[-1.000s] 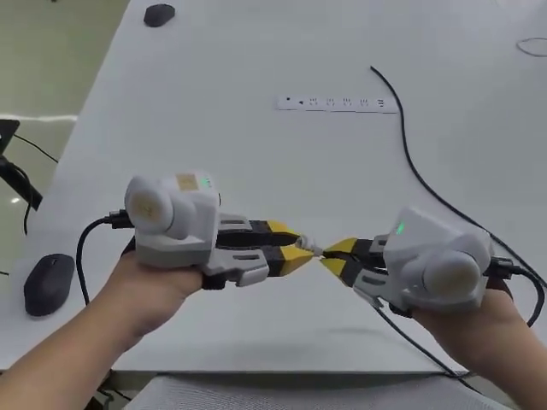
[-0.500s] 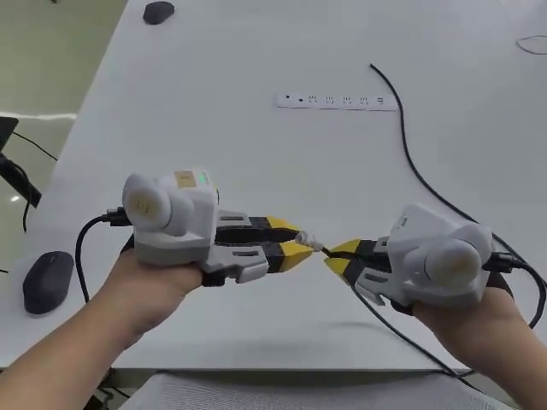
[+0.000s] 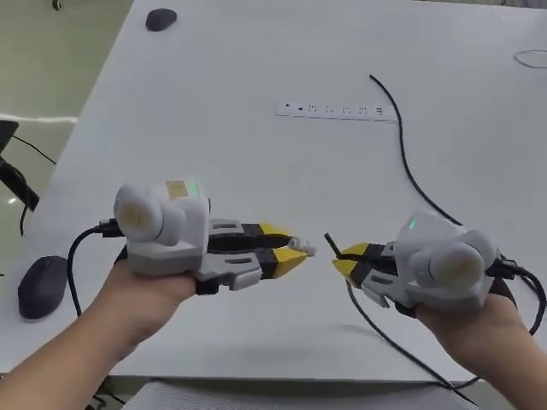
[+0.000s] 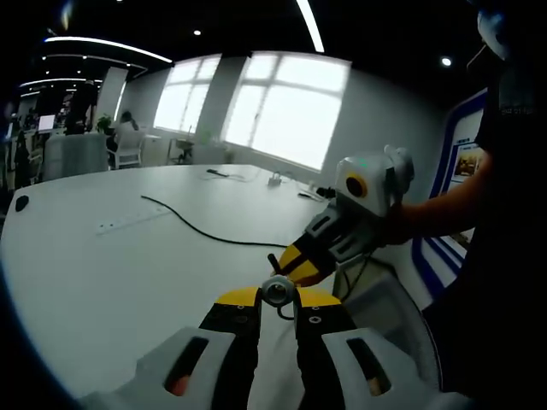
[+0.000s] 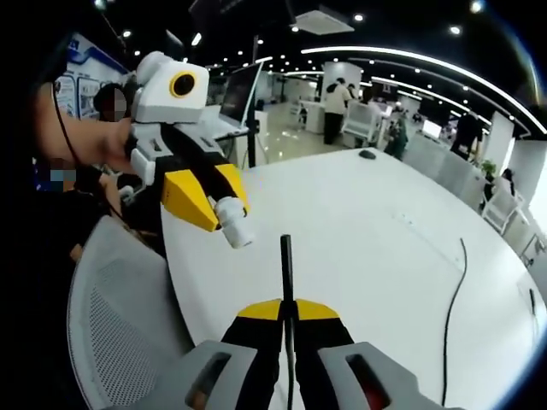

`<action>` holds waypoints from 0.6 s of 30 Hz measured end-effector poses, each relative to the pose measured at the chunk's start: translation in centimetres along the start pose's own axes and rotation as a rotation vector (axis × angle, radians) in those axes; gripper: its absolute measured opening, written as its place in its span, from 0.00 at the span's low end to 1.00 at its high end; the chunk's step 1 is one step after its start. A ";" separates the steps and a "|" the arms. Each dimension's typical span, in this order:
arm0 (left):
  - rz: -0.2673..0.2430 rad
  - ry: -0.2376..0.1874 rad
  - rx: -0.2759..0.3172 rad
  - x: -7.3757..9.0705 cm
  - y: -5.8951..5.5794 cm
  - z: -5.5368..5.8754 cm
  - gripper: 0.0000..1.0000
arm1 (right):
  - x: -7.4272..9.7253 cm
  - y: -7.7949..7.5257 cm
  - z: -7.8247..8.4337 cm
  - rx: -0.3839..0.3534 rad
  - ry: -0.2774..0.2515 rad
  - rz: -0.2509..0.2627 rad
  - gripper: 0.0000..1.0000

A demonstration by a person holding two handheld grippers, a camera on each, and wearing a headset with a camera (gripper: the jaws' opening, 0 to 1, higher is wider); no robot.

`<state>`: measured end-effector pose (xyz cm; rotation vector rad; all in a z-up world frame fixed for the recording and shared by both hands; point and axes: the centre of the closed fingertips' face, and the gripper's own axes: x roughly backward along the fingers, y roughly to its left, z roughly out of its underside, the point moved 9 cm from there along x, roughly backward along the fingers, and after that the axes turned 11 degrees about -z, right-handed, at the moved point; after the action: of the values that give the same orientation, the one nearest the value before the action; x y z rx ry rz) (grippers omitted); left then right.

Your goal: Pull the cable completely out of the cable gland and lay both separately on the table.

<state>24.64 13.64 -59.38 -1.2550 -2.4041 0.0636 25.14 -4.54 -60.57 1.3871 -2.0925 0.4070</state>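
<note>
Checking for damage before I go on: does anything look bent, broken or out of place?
Nothing stands out. The small white cable gland sits whole in the shut jaws of the left gripper; the thin black cable pokes straight from the right gripper, its tip clear of the gland.

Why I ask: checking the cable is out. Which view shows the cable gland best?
The right gripper view: the cable gland shows side-on, apart from the cable. The left gripper view shows the cable gland end-on between jaws; the head view shows it small.
</note>
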 end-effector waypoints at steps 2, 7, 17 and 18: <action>-0.004 0.007 -0.010 0.0 0.1 0.3 0.15 | 0.0 0.0 -0.1 0.000 0.002 0.000 0.00; -0.009 0.005 -0.009 0.0 0.3 0.8 0.15 | 0.3 -0.3 -0.5 0.001 0.006 0.008 0.00; -0.017 -0.005 -0.017 0.0 0.9 2.2 0.15 | 0.3 -1.8 -1.8 -0.007 0.001 0.023 0.00; -0.019 -0.006 -0.020 0.0 1.0 2.3 0.15 | 0.3 -2.0 -2.0 -0.014 0.003 0.028 0.00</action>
<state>24.49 14.52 -61.73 -1.2428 -2.4267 0.0375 27.48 -4.49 -59.00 1.3500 -2.1101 0.4043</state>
